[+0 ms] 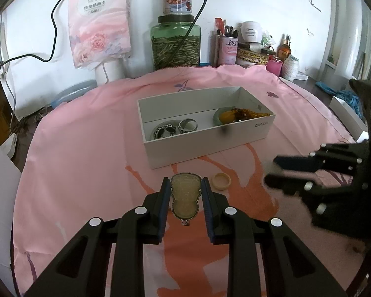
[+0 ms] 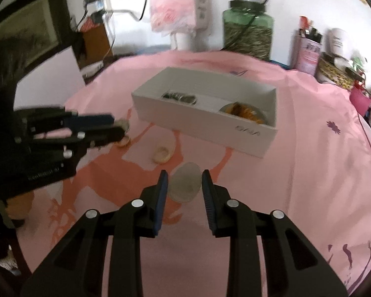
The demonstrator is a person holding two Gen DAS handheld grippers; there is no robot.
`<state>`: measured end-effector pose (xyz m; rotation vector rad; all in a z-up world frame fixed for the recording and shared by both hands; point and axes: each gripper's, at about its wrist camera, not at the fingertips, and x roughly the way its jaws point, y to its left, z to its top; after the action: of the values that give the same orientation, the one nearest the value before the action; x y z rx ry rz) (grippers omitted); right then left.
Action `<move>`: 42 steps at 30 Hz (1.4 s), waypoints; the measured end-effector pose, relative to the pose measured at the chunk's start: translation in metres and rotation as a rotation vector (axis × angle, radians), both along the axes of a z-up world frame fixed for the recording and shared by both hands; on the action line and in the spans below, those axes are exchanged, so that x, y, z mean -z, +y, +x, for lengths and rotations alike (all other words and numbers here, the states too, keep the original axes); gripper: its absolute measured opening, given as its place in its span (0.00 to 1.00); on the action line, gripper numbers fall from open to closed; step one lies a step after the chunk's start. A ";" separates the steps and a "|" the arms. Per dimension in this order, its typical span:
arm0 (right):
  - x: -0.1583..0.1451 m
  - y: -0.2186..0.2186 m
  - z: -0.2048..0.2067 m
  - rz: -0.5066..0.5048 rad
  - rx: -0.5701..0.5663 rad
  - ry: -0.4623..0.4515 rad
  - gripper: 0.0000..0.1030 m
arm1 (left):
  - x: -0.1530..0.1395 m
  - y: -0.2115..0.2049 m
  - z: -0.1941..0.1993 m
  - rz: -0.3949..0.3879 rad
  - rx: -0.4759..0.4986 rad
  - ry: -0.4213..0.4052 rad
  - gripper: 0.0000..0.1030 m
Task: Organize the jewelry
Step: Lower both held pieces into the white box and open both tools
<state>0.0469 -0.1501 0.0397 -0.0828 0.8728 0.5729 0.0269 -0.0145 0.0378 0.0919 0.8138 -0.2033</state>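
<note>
My left gripper (image 1: pixel 185 183) is shut on a pale yellow gourd-shaped pendant (image 1: pixel 185 198) with a metal rim, held above the pink cloth in front of a white box (image 1: pixel 210 146). The box holds silver rings (image 1: pixel 175 128) on its left and a green bangle with amber pieces (image 1: pixel 235 116) on its right. A small cream ring (image 1: pixel 221 181) lies on the cloth just right of the left fingertips. In the right wrist view, my right gripper (image 2: pixel 184 175) has its pads against a pale translucent oval disc (image 2: pixel 185 185). The left gripper (image 2: pixel 118 125) shows at the left there.
A pink cloth (image 1: pixel 86 148) covers the round table. Along the back stand a tissue pack (image 1: pixel 100 19), a green jar (image 1: pixel 175 44), a pink tin (image 1: pixel 226 49) and cosmetics. A black cable (image 1: pixel 53 24) hangs on the wall. A white lid (image 1: pixel 346 113) lies at the right.
</note>
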 end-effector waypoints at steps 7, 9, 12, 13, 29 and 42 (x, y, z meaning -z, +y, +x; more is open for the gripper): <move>-0.003 -0.013 0.007 0.030 0.040 0.009 0.26 | 0.000 -0.002 -0.001 0.005 0.009 -0.002 0.25; -0.007 -0.014 0.006 0.035 0.049 -0.006 0.26 | 0.000 -0.003 -0.002 0.005 0.012 -0.006 0.25; -0.014 -0.019 0.008 0.060 0.062 -0.018 0.26 | -0.003 -0.004 -0.001 0.001 0.009 -0.016 0.25; -0.015 -0.021 0.010 0.069 0.065 -0.018 0.26 | -0.005 -0.003 0.001 -0.003 0.002 -0.017 0.25; -0.030 -0.014 0.101 0.116 0.161 0.036 0.26 | -0.030 -0.013 0.086 -0.026 -0.062 -0.020 0.25; -0.015 -0.031 0.117 0.149 0.209 0.078 0.36 | -0.009 0.003 0.099 -0.070 -0.082 0.047 0.26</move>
<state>0.1637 -0.1815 0.0552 0.1657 0.8991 0.4453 0.1263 -0.0117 0.0471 -0.0126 0.8547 -0.1570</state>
